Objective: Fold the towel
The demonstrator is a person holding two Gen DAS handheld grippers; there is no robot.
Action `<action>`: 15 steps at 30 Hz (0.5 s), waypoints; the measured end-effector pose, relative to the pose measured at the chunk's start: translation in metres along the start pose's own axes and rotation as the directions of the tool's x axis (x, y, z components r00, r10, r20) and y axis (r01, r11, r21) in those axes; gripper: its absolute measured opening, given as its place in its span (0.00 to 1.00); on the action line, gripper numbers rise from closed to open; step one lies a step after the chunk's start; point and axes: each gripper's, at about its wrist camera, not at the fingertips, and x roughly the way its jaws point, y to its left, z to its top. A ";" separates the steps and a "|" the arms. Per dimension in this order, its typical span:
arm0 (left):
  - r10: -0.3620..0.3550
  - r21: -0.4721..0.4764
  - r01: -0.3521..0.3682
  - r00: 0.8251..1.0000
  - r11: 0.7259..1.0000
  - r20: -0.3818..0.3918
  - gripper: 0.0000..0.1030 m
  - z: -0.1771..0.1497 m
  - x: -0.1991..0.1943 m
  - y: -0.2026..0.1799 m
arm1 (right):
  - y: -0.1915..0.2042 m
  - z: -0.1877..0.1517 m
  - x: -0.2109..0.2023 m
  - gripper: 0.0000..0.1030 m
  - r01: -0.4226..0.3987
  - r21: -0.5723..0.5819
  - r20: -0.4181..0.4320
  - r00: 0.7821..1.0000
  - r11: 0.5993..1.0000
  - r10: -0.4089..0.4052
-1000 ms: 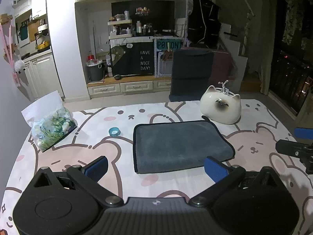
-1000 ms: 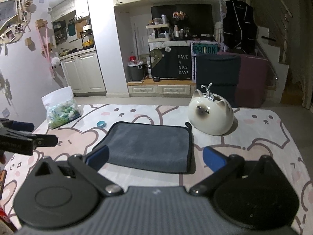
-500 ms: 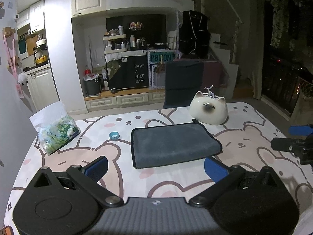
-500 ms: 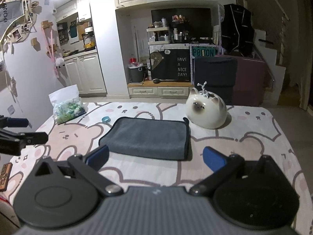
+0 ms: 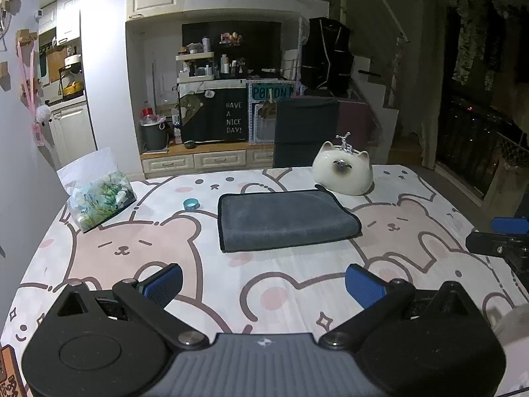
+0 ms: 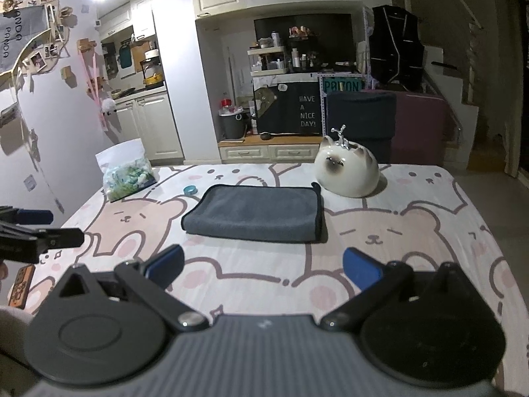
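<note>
A dark grey towel (image 5: 284, 220) lies folded into a flat rectangle on the bear-print tablecloth, in the middle of the table; it also shows in the right wrist view (image 6: 256, 213). My left gripper (image 5: 264, 286) is open and empty, held back near the table's front edge, well short of the towel. My right gripper (image 6: 263, 269) is open and empty too, also well short of the towel. Each gripper shows at the edge of the other's view: the right one (image 5: 502, 241), the left one (image 6: 36, 231).
A white ceramic cat (image 5: 344, 173) stands just behind the towel's far right corner. A small blue ring (image 5: 190, 203) lies left of the towel. A bag with green and white contents (image 5: 99, 195) stands at the far left. A dark chair (image 5: 305, 130) is behind the table.
Both grippers have drawn back from the towel toward the table's front edge and risen; the towel looks smaller and farther. The towel itself has not moved.
</note>
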 end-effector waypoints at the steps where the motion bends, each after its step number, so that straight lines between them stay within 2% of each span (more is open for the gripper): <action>1: -0.003 0.003 0.003 1.000 1.000 0.002 1.00 -0.003 -0.002 -0.001 | 0.000 -0.003 -0.003 1.00 -0.002 0.005 0.003 1.000 1.000 0.002; 15: 0.003 -0.018 -0.003 1.000 1.000 -0.007 1.00 -0.028 -0.011 -0.004 | 0.004 -0.028 -0.024 1.00 -0.005 -0.006 0.034 0.999 1.000 0.005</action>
